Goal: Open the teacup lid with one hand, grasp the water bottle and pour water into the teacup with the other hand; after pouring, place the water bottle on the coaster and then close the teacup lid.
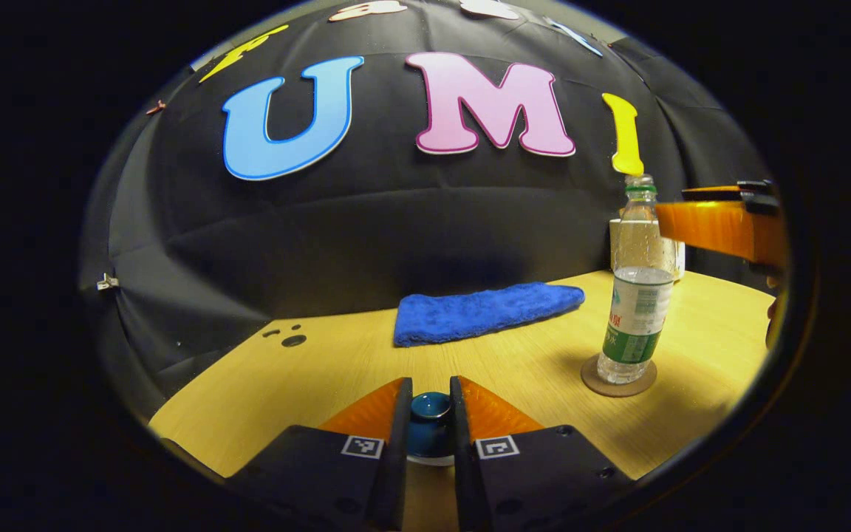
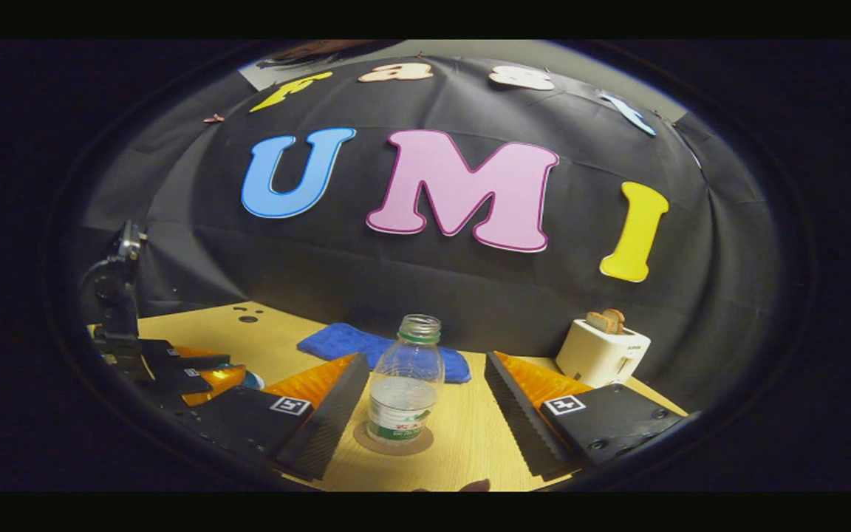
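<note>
A: Left gripper (image 1: 430, 414) is low over the table (image 1: 307, 377), jaws drawn in narrow w/ the teacup lid (image 1: 431, 405) between them. Dark blue knob right in the gap. I can't tell if both fingers actually press on it, they look v. close either side

B: Copy. Teacup?

A: Teacup (image 1: 430, 443) sits under the lid, blue body w/ a pale rim at the bottom, mostly hidden by my own fingers. Lid looks on top of it

B: And the right side?

A: Right gripper (image 2: 425, 399) is spread wide, nothing between the pads. Water bottle (image 2: 405, 380) stands upright in the open gap, apart from both fingers. No cap on it, part full, green label

B: Where's the bottle standing?

A: On the coaster (image 2: 393, 441), round brown disc. In the left gripper view I see the same bottle (image 1: 636, 288) on the coaster (image 1: 618, 380), off to my right, w/ an orange finger of the right gripper (image 1: 721, 225) up near the bottle's neck

B: Other stuff?

A: Blue cloth (image 1: 484, 310) folded at the back by the wall. White toaster (image 2: 601, 353) w/ toast in it, far right. From the right gripper view my left gripper (image 2: 196, 373) shows low at the left edge, a bit of blue cup beside it
</note>
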`<state>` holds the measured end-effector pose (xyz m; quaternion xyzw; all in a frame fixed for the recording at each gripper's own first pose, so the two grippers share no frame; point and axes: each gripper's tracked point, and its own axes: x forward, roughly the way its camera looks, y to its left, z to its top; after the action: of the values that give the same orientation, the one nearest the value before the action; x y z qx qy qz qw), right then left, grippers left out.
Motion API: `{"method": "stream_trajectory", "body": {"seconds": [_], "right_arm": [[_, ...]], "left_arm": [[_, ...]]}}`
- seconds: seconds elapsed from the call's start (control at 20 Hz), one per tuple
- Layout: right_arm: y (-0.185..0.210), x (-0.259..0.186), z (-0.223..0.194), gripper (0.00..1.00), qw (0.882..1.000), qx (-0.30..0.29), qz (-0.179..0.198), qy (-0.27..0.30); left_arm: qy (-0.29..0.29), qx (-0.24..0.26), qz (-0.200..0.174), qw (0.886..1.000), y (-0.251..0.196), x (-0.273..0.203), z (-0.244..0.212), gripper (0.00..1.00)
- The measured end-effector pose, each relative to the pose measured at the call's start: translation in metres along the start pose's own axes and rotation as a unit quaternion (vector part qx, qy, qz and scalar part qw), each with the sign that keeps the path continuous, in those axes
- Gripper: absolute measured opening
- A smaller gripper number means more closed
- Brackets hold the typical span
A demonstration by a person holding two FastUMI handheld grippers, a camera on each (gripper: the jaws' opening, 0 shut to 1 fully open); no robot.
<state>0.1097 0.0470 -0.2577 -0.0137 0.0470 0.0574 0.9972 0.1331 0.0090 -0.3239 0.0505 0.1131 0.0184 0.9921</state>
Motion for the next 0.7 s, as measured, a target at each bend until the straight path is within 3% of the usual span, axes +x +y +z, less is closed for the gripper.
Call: {"method": "stream_trajectory", "body": {"seconds": [0.25,0.6,0.65,0.7], "right_arm": [[0.005,0.014,-0.027,0.98,0.999,0.026,0.009,0.024],[0.018,0.033,-0.063,0.98,0.998,0.038,0.018,0.044],[0.021,0.036,-0.068,0.98,0.998,0.036,0.021,0.046],[0.023,0.038,-0.071,0.98,0.998,0.033,0.022,0.048]], "left_arm": [[-0.017,-0.029,-0.010,0.999,0.009,-0.018,0.031,0.30],[-0.007,-0.048,0.034,0.998,0.061,-0.047,0.036,0.31],[-0.008,-0.052,0.040,0.998,0.066,-0.049,0.036,0.27],[-0.009,-0.054,0.045,0.998,0.070,-0.051,0.038,0.31]]}}
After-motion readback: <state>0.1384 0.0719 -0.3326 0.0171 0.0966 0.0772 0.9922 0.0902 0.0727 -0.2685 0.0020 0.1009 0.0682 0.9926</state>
